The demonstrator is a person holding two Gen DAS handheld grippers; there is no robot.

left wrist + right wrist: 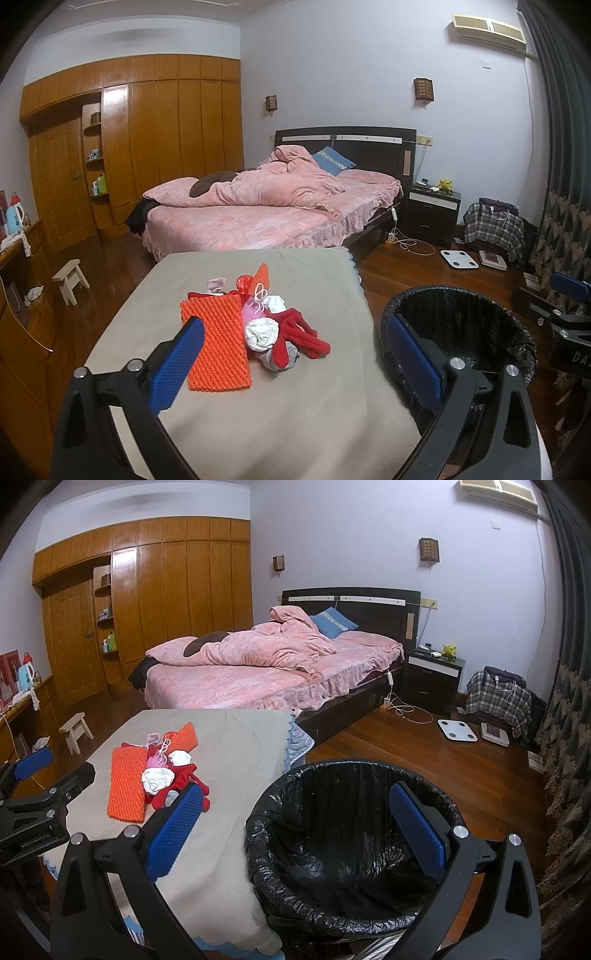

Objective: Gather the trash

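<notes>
A heap of trash lies on the beige-covered table (258,398): an orange foam net sheet (218,343), a crumpled white wad (262,332), red scraps (303,332) and pink bits. My left gripper (295,354) hovers open just short of the heap, nothing between its blue pads. A bin lined with a black bag (458,332) stands right of the table. In the right wrist view the same heap (155,775) lies left on the table (229,827), and my right gripper (295,834) hangs open over the bin's near rim (354,834). The left gripper (55,771) shows at that view's left edge.
A bed with pink bedding (269,206) stands behind the table. A wooden wardrobe (147,147) lines the left wall, with a small stool (70,280) on the dark wood floor. A nightstand (432,206), a white scale (458,258) and a plaid-draped item (491,225) sit at right.
</notes>
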